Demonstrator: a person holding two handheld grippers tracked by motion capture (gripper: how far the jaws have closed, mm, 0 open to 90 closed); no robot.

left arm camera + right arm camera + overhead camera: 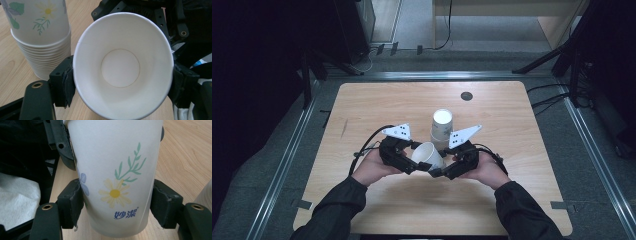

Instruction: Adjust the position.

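A single white paper cup [428,155] with a daisy print lies on its side in the air between my two grippers, just in front of a stack of the same cups [442,127]. My left gripper [413,166] is shut on the cup's rim. In the left gripper view its pads squeeze the open mouth [120,65] into an oval, and the left gripper [122,83] looks straight into the cup. My right gripper [438,173] is shut on the lower wall of the cup [115,170]. In the right gripper view the right gripper [117,206] has a pad on each side.
The stack of cups [42,50] stands upside down on the wooden table [387,100], close behind the held cup. A small dark round disc [466,96] sits near the far edge. Metal rails and dark stands surround the table.
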